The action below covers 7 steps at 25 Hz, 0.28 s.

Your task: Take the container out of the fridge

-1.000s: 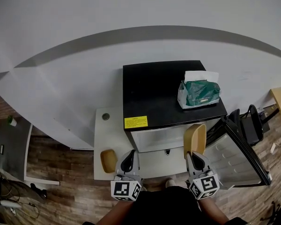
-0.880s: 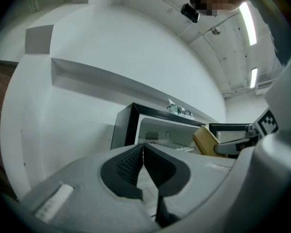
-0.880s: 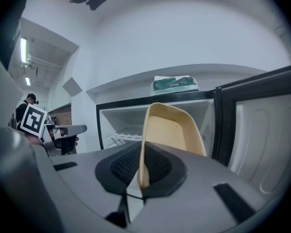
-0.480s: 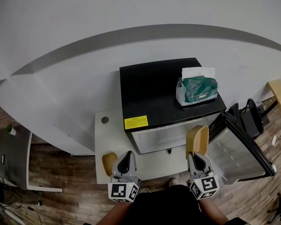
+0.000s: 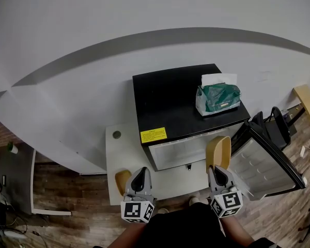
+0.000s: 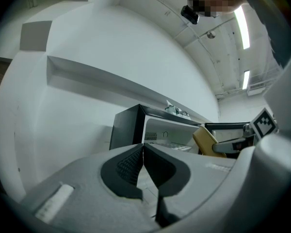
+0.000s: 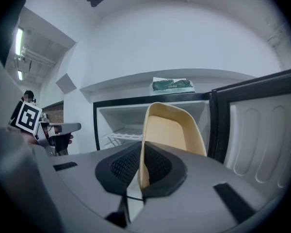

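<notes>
With its door wide at right, the fridge gapes open.

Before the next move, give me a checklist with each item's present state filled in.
1. Grip: right gripper shut on the container rim: ok.
2. Clearance: container outside the fridge opening: ok, as far as the head view shows.
3. Spare hand: left gripper shut, nothing in it: ok.
4. Closure: fridge door shut: not ok, it stands open.
5. Set-down: bare spot on the white table: ok.
6. Grip firmness: cannot tell.
</notes>
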Available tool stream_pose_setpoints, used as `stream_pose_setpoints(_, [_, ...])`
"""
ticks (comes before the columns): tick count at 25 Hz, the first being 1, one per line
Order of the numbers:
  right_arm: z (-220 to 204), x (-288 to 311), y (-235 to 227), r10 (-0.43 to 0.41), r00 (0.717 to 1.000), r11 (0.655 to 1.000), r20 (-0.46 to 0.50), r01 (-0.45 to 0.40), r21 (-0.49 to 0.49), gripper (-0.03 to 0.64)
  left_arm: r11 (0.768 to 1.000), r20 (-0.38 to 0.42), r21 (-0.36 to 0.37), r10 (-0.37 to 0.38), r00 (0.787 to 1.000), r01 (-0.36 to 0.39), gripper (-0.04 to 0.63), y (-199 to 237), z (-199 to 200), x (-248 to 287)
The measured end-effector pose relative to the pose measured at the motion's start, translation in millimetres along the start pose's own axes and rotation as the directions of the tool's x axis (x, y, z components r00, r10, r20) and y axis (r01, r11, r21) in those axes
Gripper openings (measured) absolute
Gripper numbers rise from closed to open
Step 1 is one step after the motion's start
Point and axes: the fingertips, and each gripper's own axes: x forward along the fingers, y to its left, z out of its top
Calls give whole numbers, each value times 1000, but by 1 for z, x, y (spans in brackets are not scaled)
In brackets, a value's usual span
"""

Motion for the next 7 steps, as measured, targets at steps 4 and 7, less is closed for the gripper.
stream_pose_setpoints(4, [-2,4,6,3,1000,1000,-6,-3,16,17,1000,8,-11,-15,1000,15,17,5,-1,0])
stream_pose_setpoints(7, [-5,9,12,6,1000,999,-8,-6,34,15,1000,8,-13,-21,1000,21,16,10,-5,-1])
